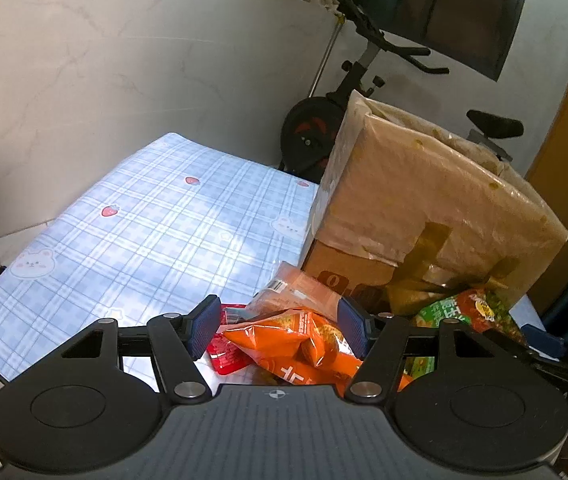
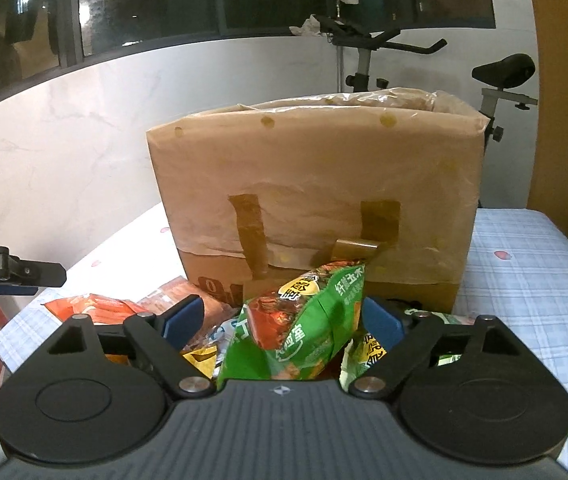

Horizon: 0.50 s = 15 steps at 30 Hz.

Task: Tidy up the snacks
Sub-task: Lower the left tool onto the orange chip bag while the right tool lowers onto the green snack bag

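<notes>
Hand-held gripper, left (image 1: 280, 326): jaws stand at medium width with the orange snack bag (image 1: 304, 340) between them. The pad at 3 o'clock appears to touch the bag's crumpled side; the pad at 9 o'clock stands just clear of it, so no grip is judged yet. The bag's long axis runs from 10 o'clock to 4 o'clock in the left wrist view, oblique to the closing line. A red packet (image 1: 226, 354) lies beneath its 9 o'clock end.

Hand-held gripper, right (image 2: 284, 320): jaws stand wide around the green snack bag (image 2: 304, 320), which rises toward 12 o'clock, its top resting against the cardboard box (image 2: 316, 184). Neither pad is seen pressing on it.

Both bags lie on the checked tabletop (image 1: 144, 220) in a heap directly before the box, which stands at 12 o'clock of the right gripper and 1 o'clock of the left. Each gripper is nearest its own bag. Judgement: the next move is closing on the bags, then lifting toward the lined box opening.
</notes>
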Each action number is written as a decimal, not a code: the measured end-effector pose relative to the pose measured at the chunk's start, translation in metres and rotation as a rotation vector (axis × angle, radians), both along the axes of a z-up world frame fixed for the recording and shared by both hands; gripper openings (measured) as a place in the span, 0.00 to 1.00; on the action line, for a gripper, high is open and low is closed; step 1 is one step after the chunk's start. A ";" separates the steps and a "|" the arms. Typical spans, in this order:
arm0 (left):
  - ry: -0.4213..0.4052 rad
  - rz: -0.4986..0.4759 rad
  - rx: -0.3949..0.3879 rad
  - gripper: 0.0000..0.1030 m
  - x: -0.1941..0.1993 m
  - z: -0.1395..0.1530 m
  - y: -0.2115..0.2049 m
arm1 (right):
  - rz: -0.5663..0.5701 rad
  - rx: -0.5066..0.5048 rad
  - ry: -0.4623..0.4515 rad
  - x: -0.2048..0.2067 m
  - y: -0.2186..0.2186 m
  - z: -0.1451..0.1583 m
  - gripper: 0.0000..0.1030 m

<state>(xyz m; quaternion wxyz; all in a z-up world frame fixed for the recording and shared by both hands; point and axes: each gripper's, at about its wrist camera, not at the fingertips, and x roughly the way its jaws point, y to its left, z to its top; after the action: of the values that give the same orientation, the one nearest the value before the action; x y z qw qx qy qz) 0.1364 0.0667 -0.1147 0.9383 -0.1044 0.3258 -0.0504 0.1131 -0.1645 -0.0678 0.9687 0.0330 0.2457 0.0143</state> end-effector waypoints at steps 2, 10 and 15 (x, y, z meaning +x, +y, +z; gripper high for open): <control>0.004 0.003 0.005 0.65 0.001 -0.001 -0.001 | -0.001 -0.004 0.003 -0.003 0.001 0.001 0.86; 0.055 0.036 -0.001 0.69 0.000 -0.008 -0.003 | -0.016 0.005 0.010 -0.008 -0.001 0.003 0.86; 0.060 0.047 -0.034 0.73 0.001 -0.008 0.001 | -0.014 0.013 0.018 -0.007 0.000 -0.001 0.86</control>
<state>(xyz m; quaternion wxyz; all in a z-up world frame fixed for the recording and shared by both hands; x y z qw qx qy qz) 0.1374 0.0677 -0.1230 0.9271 -0.1294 0.3505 -0.0307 0.1059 -0.1646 -0.0686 0.9663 0.0411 0.2541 0.0087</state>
